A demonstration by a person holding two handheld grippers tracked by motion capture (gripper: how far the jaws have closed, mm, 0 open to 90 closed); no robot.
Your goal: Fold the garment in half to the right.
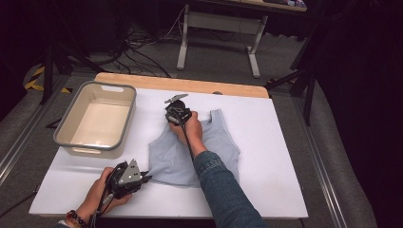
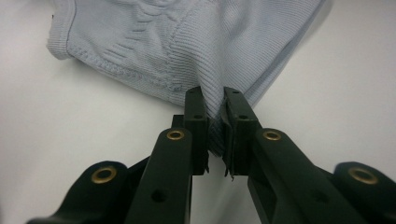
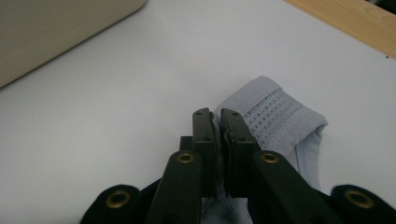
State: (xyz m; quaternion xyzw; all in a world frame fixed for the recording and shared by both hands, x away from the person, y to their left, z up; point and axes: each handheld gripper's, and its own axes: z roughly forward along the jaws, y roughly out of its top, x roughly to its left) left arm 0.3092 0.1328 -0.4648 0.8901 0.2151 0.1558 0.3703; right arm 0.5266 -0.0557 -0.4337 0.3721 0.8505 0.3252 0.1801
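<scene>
A: Both your jaws are clamped on the top (image 1: 190, 152): left gripper (image 2: 214, 119) at the hem corner, right gripper (image 3: 218, 126) at the strap.

B: Lift evenly; keep it taut between them above the worktop (image 1: 266, 142).

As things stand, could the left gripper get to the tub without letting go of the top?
Probably yes: the left gripper is shut on the top's bottom corner, and the bare table lies between it and the tub. The right gripper pins a strap, though.
</scene>
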